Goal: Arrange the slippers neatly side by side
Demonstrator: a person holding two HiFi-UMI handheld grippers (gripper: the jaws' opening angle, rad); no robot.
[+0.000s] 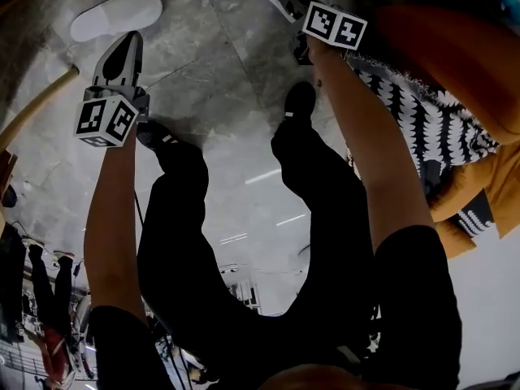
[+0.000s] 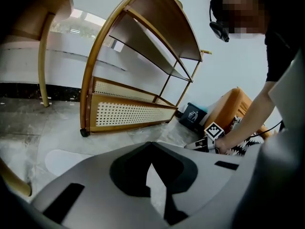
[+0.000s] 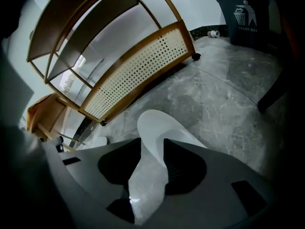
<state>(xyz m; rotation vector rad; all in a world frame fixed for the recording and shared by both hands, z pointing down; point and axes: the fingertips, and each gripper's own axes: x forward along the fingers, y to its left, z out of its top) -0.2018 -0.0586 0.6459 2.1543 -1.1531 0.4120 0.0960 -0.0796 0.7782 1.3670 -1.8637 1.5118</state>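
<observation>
The right gripper (image 3: 152, 142) points down at the floor with its jaws spread wide. A white slipper (image 3: 159, 123) lies in the gap between them. The jaws stand on either side of the slipper rather than clamped on it, and its rounded end sticks out past the fingertips. Ahead of this gripper is grey stone floor (image 3: 224, 94). Beyond that stands a wooden shelf (image 3: 138, 63) with a pale perforated panel along its lower edge. A dark bin (image 3: 248, 13) stands farther off to the gripper's right.

The left gripper (image 2: 151, 146) has its jaws closed tip to tip, with nothing between them. The second slipper (image 2: 64, 159) lies flat on the floor just ahead of its tips and a little to its left, not touching them. The same wooden shelf rises beyond it.

In the head view each slipper lies at its own gripper, and the two are well apart, not yet side by side. The person's dark-trousered legs (image 1: 244, 218) and black shoes are between and below the grippers. Just to the right of the right arm is an orange chair (image 1: 455, 47) with a black-and-white patterned cloth (image 1: 431, 124) on it.
</observation>
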